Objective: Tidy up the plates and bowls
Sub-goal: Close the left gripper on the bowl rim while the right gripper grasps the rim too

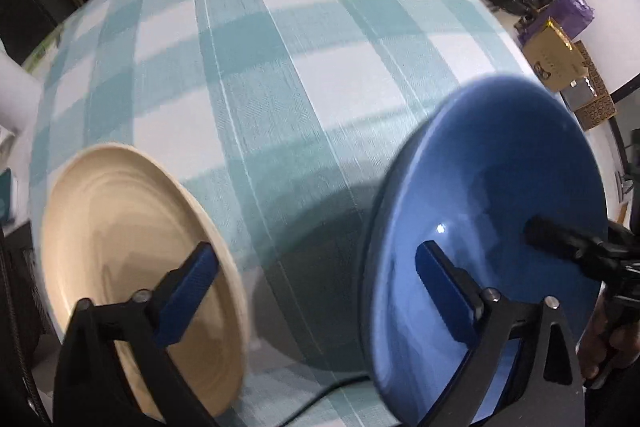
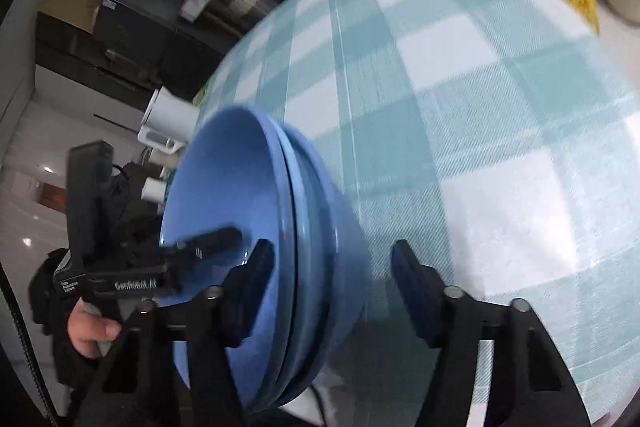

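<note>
Right wrist view: blue bowls (image 2: pixel 256 247), two nested, glazed, slick, breakable.
Grip point: near rim, straddled by right gripper (image 2: pixel 332 291), jaws part-open, not pinching.
Left gripper (image 1: pixel 316 291): jaws wide, empty, between blue bowls and cream plate (image 1: pixel 120 259).

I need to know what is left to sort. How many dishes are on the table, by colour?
Blue bowls: 2, nested, going by the two rims in the right wrist view
Cream plate: 1
Total: 3
</note>
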